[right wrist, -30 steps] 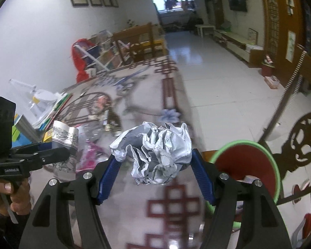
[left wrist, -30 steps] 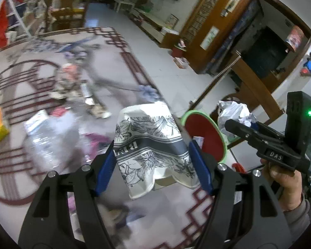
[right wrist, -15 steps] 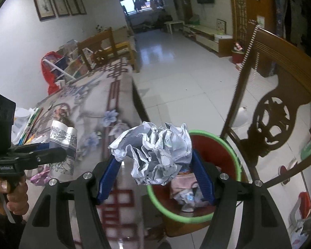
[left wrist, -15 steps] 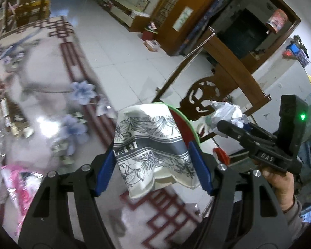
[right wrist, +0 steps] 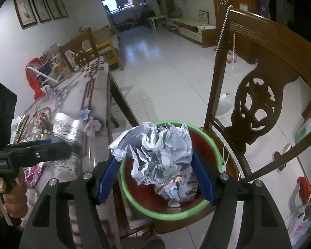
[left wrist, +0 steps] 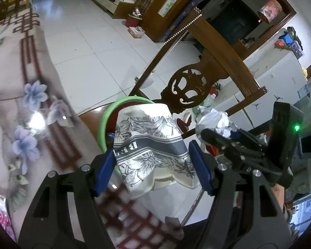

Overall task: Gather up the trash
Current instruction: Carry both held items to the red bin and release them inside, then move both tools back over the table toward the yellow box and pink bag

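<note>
While a crumpled white paper ball (right wrist: 157,151) is gripped over the green-rimmed red bin (right wrist: 205,139), the floral paper cup (left wrist: 151,145) clamped in the left fingers (left wrist: 105,166) may be dropped short onto the table (left wrist: 10,83).

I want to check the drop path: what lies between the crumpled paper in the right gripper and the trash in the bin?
Nothing in the right wrist view: the paper hangs over the bin, above the trash.

"BEA" upside down on paper cup (left wrist: 149,147), "GenRobot.AI" on left gripper (right wrist: 37,155)
</note>
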`<action>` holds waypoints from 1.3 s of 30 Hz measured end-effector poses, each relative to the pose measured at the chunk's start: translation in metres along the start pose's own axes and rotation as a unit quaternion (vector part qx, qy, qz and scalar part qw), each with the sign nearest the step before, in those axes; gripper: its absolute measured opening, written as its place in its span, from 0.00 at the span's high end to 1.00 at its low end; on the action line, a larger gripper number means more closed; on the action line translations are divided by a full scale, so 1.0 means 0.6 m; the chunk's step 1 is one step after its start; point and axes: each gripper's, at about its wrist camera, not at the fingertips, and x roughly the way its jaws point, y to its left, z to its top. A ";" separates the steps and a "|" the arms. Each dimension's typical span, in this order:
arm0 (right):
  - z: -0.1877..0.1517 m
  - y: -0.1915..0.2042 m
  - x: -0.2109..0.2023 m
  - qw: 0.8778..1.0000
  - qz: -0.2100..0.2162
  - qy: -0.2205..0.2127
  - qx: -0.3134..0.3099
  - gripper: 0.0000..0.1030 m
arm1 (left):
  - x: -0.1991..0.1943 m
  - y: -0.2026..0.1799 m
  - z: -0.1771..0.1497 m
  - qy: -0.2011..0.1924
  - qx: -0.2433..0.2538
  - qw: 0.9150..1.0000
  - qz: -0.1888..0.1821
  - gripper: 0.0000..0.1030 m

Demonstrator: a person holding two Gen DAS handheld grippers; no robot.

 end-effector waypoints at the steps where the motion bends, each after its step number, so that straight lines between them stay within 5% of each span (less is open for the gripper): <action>1: 0.001 -0.002 0.002 1.000 -0.002 0.002 0.001 0.35 | 0.007 -0.003 0.004 0.002 0.000 1.000 -0.001 0.36; 12: 0.003 -0.021 0.005 1.000 -0.006 0.002 0.022 0.33 | 0.059 -0.022 0.040 0.023 0.011 1.000 -0.001 0.33; 13: 0.003 -0.023 0.006 1.000 -0.008 0.002 0.026 0.29 | 0.062 -0.021 0.042 0.024 0.008 1.000 0.000 0.31; 15: 0.005 -0.026 0.005 0.999 -0.009 0.000 0.033 0.23 | 0.063 -0.014 0.045 0.016 -0.007 1.000 0.009 0.07; 16: 0.005 -0.028 0.003 0.999 -0.010 -0.003 0.037 0.19 | 0.062 -0.010 0.046 0.011 -0.014 1.000 0.010 0.05; 26: 0.009 -0.018 -0.001 0.999 -0.021 -0.009 0.027 0.08 | 0.026 0.019 0.041 -0.004 -0.041 0.999 0.013 0.05; 39: 0.024 0.040 -0.007 1.000 0.001 -0.019 0.006 0.08 | -0.084 0.049 -0.008 -0.038 -0.047 0.997 0.044 0.05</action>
